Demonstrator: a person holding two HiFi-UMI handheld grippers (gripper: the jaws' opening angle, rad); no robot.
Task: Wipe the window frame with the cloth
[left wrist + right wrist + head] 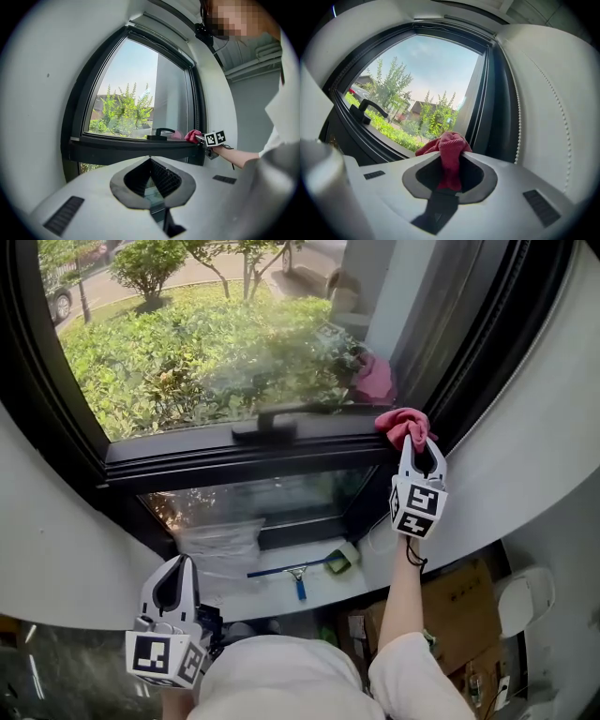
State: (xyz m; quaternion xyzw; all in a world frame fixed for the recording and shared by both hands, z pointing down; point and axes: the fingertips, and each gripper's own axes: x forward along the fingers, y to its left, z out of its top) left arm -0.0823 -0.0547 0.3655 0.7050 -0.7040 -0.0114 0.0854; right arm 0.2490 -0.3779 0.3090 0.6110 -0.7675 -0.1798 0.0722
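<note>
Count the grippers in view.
2. The left gripper hangs low beside the person, shut and empty; the right gripper is at the right corner of the window frame, shut on the cloth.

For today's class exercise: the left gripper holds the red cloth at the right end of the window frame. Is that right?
No: the right gripper holds the red cloth at the right end of the window frame, as the right gripper view shows.

Right of the black lever window handle point(270, 424), the crumpled red cloth point(405, 424) sits on the dark metal window frame point(187, 461), between the jaws of the white right gripper point(419, 442); a blue-handled squeegee point(298, 574) lies below the handle.
</note>
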